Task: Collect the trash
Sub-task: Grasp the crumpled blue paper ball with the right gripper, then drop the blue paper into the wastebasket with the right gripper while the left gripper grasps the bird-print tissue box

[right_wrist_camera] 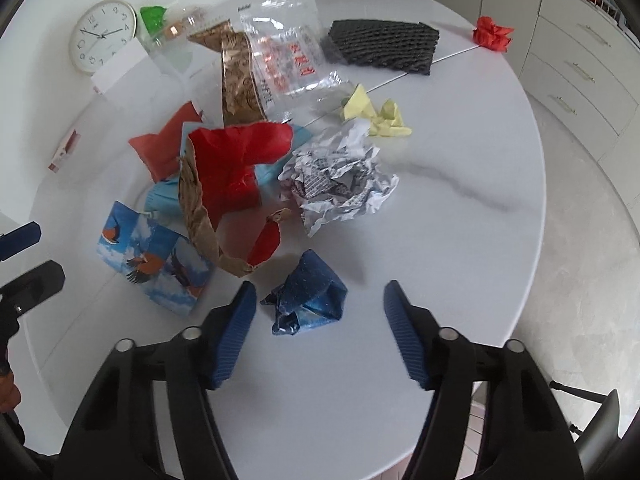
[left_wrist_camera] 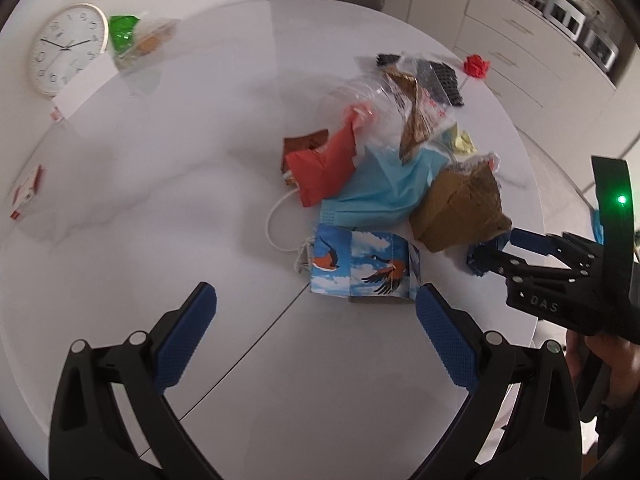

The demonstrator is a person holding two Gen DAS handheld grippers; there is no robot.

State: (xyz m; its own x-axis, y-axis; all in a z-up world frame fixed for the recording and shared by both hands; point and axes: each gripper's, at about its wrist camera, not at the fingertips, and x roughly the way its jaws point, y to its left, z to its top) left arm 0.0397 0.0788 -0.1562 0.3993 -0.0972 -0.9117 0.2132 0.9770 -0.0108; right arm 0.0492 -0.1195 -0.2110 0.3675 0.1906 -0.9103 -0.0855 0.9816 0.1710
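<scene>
The bench (right_wrist_camera: 460, 208) is a round white top with faint grey veining and a thin seam running across it. Trash lies in a loose pile on it: a crumpled dark blue wrapper (right_wrist_camera: 308, 300), a bird-print paper bag (left_wrist_camera: 360, 264), a light blue face mask (left_wrist_camera: 384, 188), torn red paper (right_wrist_camera: 236, 160), a brown paper piece (left_wrist_camera: 460, 208), a crumpled printed sheet (right_wrist_camera: 340, 176), yellow paper (right_wrist_camera: 376, 114), a clear plastic bag (right_wrist_camera: 288, 52) and a black mesh pad (right_wrist_camera: 384, 46). A small red scrap (right_wrist_camera: 492, 34) lies apart near the far edge.

A wall clock (left_wrist_camera: 68, 48) lies flat at the far left, beside a green-topped packet (left_wrist_camera: 132, 40). White drawer units (right_wrist_camera: 580, 72) stand beyond the bench; the floor is pale stone.

The left hand-held gripper (left_wrist_camera: 316, 332) is fully spread over bare surface, just short of the bird-print bag, holding nothing. The right hand-held gripper (right_wrist_camera: 320, 324) is partly spread, its pads flanking the blue wrapper without pressing it.
</scene>
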